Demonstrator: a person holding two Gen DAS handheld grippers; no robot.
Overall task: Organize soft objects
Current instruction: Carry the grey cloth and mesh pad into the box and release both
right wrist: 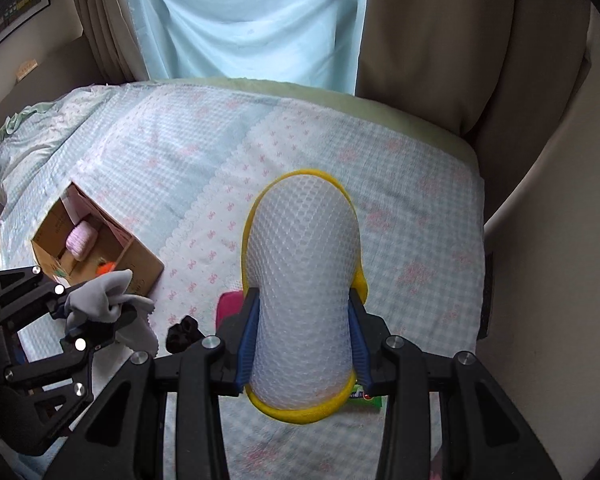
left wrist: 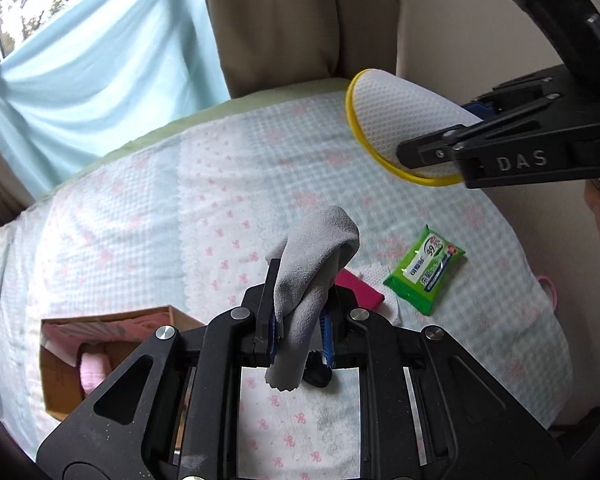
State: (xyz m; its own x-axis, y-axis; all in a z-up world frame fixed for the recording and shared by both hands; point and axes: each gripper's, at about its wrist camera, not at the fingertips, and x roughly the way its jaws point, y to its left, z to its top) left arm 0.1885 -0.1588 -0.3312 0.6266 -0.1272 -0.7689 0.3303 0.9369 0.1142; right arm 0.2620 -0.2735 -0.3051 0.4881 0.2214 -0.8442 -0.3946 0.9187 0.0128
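My left gripper (left wrist: 300,304) is shut on a grey cloth (left wrist: 314,272), held above the bed; it also shows in the right wrist view (right wrist: 100,292). My right gripper (right wrist: 304,332) is shut on a white mesh pouch with a yellow rim (right wrist: 304,272), bent between the fingers; it also shows in the left wrist view (left wrist: 400,120). An open cardboard box (right wrist: 100,248) with a pink soft item (right wrist: 82,240) inside lies on the bed to the left, also in the left wrist view (left wrist: 80,360).
A green wipes pack (left wrist: 426,270), a magenta item (left wrist: 358,290) and a small black item (right wrist: 184,334) lie on the patterned bedspread (left wrist: 220,184). Curtains (right wrist: 252,20) hang behind the bed. A wall (left wrist: 480,40) stands at right.
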